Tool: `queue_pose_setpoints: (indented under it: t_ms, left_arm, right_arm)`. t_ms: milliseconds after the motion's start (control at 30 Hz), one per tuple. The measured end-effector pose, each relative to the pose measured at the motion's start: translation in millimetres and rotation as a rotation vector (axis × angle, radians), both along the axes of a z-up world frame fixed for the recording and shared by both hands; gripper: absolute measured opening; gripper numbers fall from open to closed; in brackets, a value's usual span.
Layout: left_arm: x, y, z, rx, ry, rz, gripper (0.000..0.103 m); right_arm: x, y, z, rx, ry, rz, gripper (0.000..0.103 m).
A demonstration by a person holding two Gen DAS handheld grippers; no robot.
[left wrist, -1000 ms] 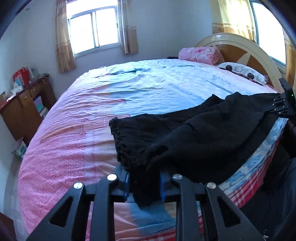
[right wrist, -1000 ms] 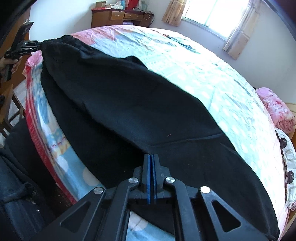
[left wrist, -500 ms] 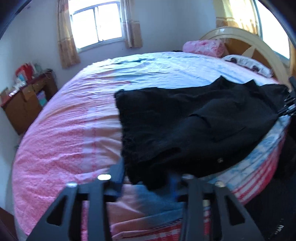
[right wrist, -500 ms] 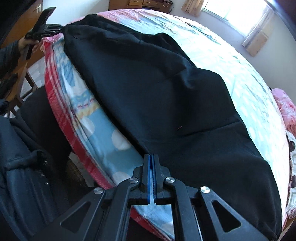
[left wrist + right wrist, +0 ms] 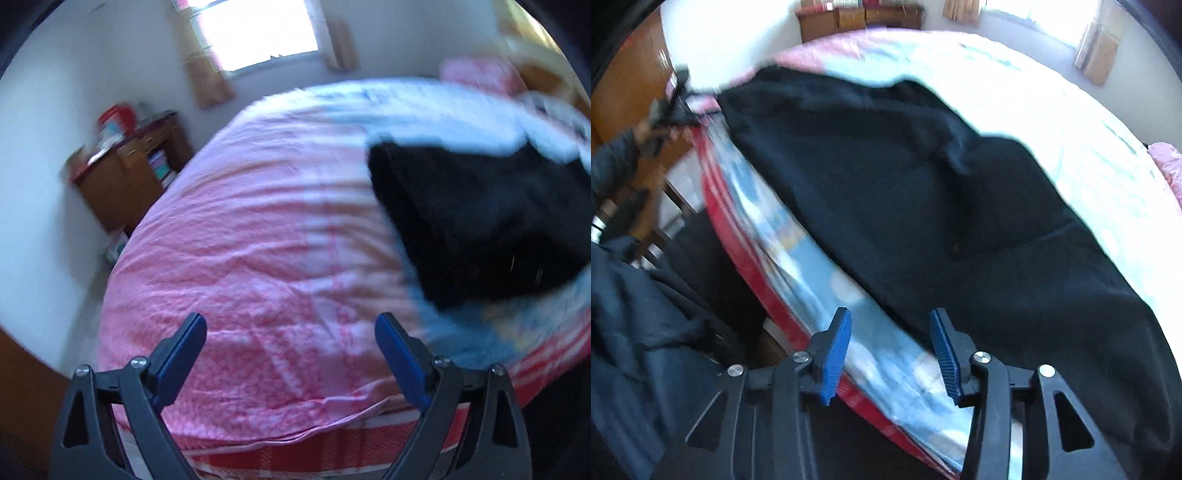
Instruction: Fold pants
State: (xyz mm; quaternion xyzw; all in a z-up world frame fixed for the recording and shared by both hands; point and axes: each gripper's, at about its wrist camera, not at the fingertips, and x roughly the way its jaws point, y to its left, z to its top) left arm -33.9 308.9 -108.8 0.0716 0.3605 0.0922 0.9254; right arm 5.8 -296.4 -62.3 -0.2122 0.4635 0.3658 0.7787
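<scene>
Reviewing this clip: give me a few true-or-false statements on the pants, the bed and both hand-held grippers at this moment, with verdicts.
1. The left hand-held gripper is clamped on the pants. False: its jaws stand wide apart with only pink bedding between them.
2. The black pants lie on the bed. True.
3. The right hand-held gripper is open. True.
4. The pants are folded into a small square. False: they lie spread long along the bed's edge.
5. A wooden cabinet stands beside the bed. True.

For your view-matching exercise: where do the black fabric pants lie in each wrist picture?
Left wrist view: black fabric pants lie at the right, on the bed's blue part.
Right wrist view: the pants fill the centre, running diagonally.
Shared landmark: brown wooden dresser against the white wall.
</scene>
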Motion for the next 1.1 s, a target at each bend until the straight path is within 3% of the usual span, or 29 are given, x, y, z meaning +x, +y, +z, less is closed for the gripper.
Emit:
queue_pose_setpoints:
  t_ms: [133,267,333,400,500,600,800,867,933,1100]
  left_arm:
    - [-10.1,-18.5,36.3,-0.058,-0.163,0.009,0.095]
    - [-5.0,-63.3,68.1,-0.117,-0.272,-0.096,0.099]
    - [10.3,-87.1,67.9,-0.190,-0.245,-0.176,0.103]
    - [21.6,-109.8,58.9,-0.202,-0.221,-0.226,0.103]
    - [40.5,-138.7,30.9,-0.210,-0.154,-0.270,0.102]
    - [49.2,-155.7,8.0,-0.221,-0.098,-0.281,0.102]
    - [51.1,-169.0,-15.1,-0.160,-0.050,-0.295,0.102]
    - [49.3,-165.7,-17.1,-0.168,-0.050,-0.298,0.103]
    - [52.5,-163.2,-17.0,-0.174,-0.056,-0.299,0.103]
    - [63.7,-157.5,-13.5,-0.185,-0.046,-0.299,0.103]
  right_arm:
    - [24.0,5.4,31.5,0.120,-0.010,-0.056,0.047]
    - [70.4,28.3,56.3,0.273,0.022,-0.136,0.047]
    - [98.0,44.4,62.7,0.341,0.055,-0.156,0.047]
    - [122.4,69.5,60.6,0.373,0.084,-0.161,0.047]
    - [160.8,101.8,42.3,0.416,0.217,-0.190,0.047]
    - [189.0,134.7,18.4,0.388,0.286,-0.196,0.047]
    - [231.3,159.9,-15.1,0.365,0.367,-0.239,0.045]
    - [241.1,164.5,-24.3,0.381,0.419,-0.233,0.037]
    - [245.5,169.1,-31.8,0.363,0.458,-0.235,0.015]
    - [252.8,174.3,-25.8,0.360,0.366,-0.268,0.006]
